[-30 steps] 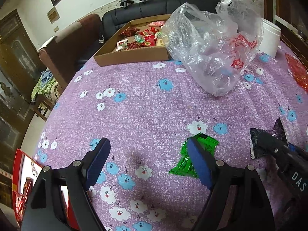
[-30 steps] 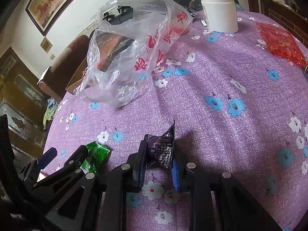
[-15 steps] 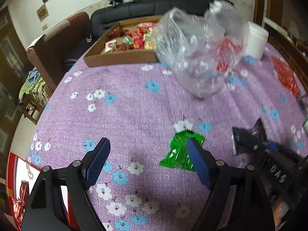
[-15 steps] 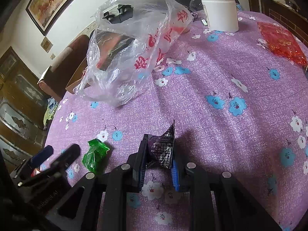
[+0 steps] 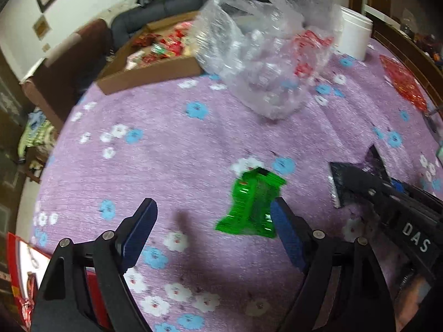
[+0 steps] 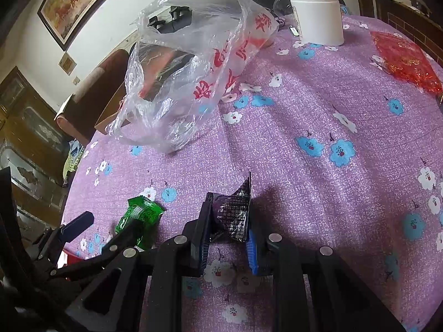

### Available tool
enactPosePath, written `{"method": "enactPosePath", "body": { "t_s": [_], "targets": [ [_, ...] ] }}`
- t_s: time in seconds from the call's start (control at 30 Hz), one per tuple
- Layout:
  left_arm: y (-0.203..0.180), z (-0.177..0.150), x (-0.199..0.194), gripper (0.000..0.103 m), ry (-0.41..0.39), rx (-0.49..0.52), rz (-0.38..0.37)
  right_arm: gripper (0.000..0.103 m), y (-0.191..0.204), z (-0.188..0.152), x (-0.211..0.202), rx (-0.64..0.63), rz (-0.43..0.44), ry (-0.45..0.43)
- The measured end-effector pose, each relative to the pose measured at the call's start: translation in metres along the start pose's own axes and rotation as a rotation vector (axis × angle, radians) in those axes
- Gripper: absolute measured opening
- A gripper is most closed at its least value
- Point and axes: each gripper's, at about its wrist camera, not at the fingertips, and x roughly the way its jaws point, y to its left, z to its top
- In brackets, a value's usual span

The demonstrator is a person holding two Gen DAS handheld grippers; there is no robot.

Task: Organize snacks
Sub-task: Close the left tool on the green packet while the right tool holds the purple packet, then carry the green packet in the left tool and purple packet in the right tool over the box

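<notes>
Left claw [image 5: 213, 218] spread wide and hovering low over the worktop [image 5: 171, 149], nothing gripped; green snack packet [image 5: 253, 203] now lying just beside, perhaps touching, its right-hand pad, though blur makes contact hard to call. Shifted against a second ago: packet further into the gap between the jaws instead of half hidden behind that pad, so lined up better for a pinch, none made yet. Right claw [image 6: 227, 221] clamped tight on the dark foil packet [image 6: 234, 214], unmoved, just right of the green packet. Beyond the green packet, bare purple cloth right up to the clear plastic bag [image 5: 265, 61], with the cardboard tray of snacks [image 5: 155, 63] at the far edge behind it. Left of the green packet, worktop edge close, with a drop toward something red. Open room for carrying, then, mainly straight ahead.
</notes>
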Motion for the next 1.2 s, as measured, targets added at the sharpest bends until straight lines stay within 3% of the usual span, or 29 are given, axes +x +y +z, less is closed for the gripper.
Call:
{"method": "enactPosePath", "body": {
  "t_s": [0.07, 0.47, 0.53, 0.67, 0.7, 0.97, 1.2],
  "targets": [
    [-0.006, -0.002, 0.005, 0.084, 0.037, 0.018, -0.007, 0.023, 0.000, 0.000, 0.000, -0.002, -0.001, 0.000],
    [-0.001, -0.001, 0.009, 0.084, -0.017, 0.018, 0.002, 0.023, 0.001, 0.000, 0.000, -0.006, -0.005, -0.001],
    [0.000, -0.001, 0.010, 0.076, -0.028, 0.019, -0.007, 0.023, 0.002, 0.000, 0.000, -0.007, -0.006, -0.001],
    [-0.003, -0.001, 0.008, 0.041, -0.033, 0.036, -0.025, 0.023, 0.003, 0.000, 0.000, -0.015, -0.014, -0.004],
    [-0.006, -0.002, 0.006, 0.036, -0.037, 0.050, -0.022, 0.023, 0.003, -0.001, 0.000, -0.016, -0.014, -0.005],
    [-0.004, -0.014, -0.009, 0.034, -0.058, 0.069, -0.025, 0.023, 0.003, -0.001, -0.001, -0.011, -0.019, -0.001],
    [0.014, -0.042, -0.070, 0.035, -0.185, 0.064, -0.011, 0.023, 0.008, -0.007, -0.003, -0.038, -0.042, -0.001]
  ]
}}
